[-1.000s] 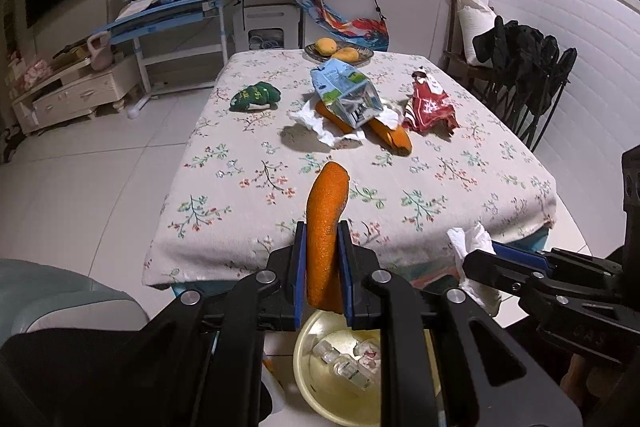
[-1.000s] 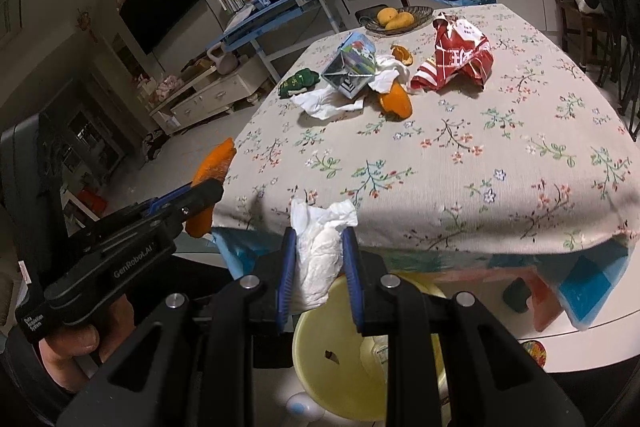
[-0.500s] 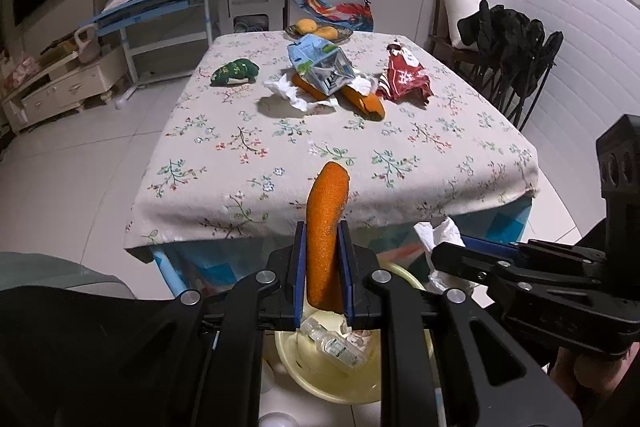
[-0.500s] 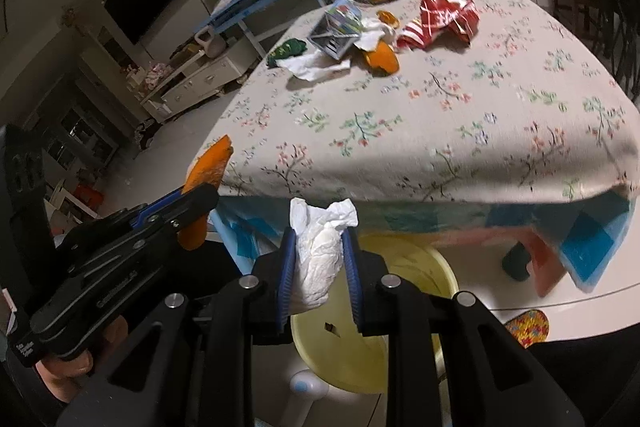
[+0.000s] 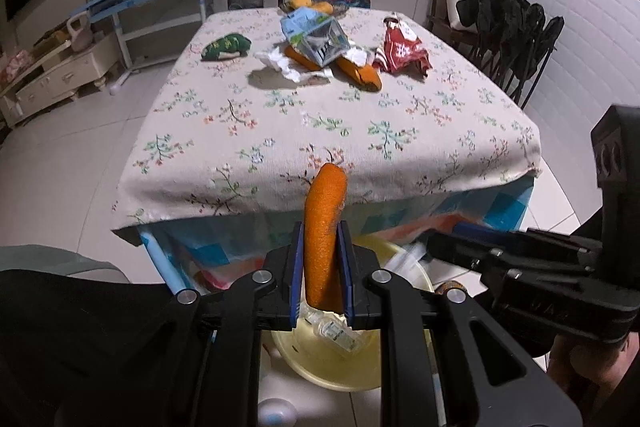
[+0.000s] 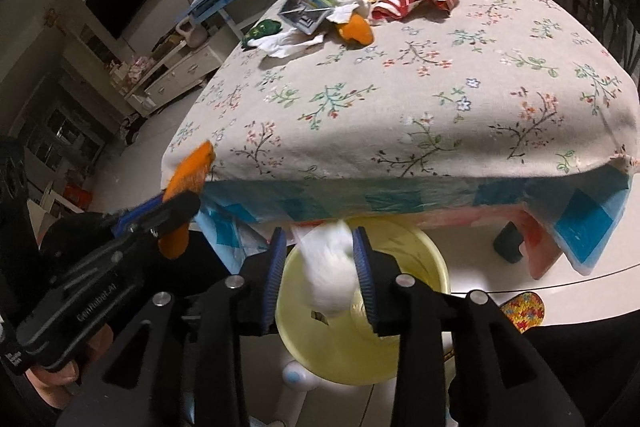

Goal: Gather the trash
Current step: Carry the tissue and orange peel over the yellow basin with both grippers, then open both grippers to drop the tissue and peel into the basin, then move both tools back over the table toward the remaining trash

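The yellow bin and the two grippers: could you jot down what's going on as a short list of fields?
left gripper: shut on orange peel
right gripper: jaws apart, blurred tissue between them, above bin
bin: yellow, on floor by table edge, small bottle inside
table: more wrappers and peel at far end

R claw now spread, white tissue loose & blurred betw its pads over yellow bin. Both claws further back from worktop, lower.
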Action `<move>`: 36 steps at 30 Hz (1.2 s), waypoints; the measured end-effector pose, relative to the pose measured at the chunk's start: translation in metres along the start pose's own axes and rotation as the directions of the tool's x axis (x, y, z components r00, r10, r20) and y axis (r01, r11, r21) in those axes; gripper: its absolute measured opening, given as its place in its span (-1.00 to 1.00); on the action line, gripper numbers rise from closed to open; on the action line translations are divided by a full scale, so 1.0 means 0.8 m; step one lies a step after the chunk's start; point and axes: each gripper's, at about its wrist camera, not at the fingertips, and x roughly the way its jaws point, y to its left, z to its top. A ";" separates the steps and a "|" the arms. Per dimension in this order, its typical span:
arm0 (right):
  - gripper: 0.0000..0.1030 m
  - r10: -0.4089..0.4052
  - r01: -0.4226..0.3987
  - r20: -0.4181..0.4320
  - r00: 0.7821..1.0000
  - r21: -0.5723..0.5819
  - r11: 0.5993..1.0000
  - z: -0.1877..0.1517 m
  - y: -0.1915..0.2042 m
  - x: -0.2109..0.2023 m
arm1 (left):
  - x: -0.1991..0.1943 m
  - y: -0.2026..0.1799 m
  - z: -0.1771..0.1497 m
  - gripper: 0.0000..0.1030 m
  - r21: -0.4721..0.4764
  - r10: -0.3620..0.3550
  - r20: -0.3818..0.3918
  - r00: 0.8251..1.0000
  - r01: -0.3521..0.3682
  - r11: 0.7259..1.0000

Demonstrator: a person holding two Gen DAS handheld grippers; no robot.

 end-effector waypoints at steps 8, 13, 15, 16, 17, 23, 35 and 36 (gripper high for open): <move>-0.08 -0.012 0.011 0.037 0.999 0.025 1.000 0.002 -0.006 -0.009 | 0.005 -0.010 -0.003 -0.36 0.037 0.003 -0.012 1.000 -0.002 0.999; 0.07 -0.014 0.010 0.082 0.997 0.045 0.999 0.005 -0.010 -0.019 | 0.003 -0.008 -0.002 -0.16 0.023 0.013 -0.004 1.000 -0.013 1.000; 0.08 -0.014 0.010 0.092 0.996 0.046 0.999 0.006 -0.010 -0.021 | 0.002 -0.006 -0.001 -0.11 0.016 0.018 0.002 1.000 -0.018 1.000; 0.10 -0.015 0.010 0.095 0.995 0.046 0.999 0.007 -0.010 -0.021 | 0.002 -0.005 -0.001 -0.10 0.012 0.019 0.006 1.000 -0.019 1.000; 0.13 -0.016 0.011 0.096 0.995 0.045 0.999 0.007 -0.009 -0.021 | 0.001 -0.005 -0.001 -0.07 0.009 0.021 0.009 1.000 -0.021 1.000; 0.18 -0.020 0.015 0.104 0.994 0.043 0.999 0.008 -0.009 -0.022 | -0.003 -0.002 0.001 0.05 0.001 0.041 0.029 0.999 -0.041 0.999; 0.22 -0.022 0.017 0.105 0.994 0.041 0.999 0.007 -0.008 -0.022 | -0.005 0.000 0.002 0.16 -0.006 0.058 0.040 0.998 -0.058 0.998; 0.23 -0.022 0.017 0.105 0.994 0.040 0.999 0.007 -0.008 -0.022 | -0.005 0.000 0.002 0.16 -0.006 0.058 0.039 0.998 -0.058 0.998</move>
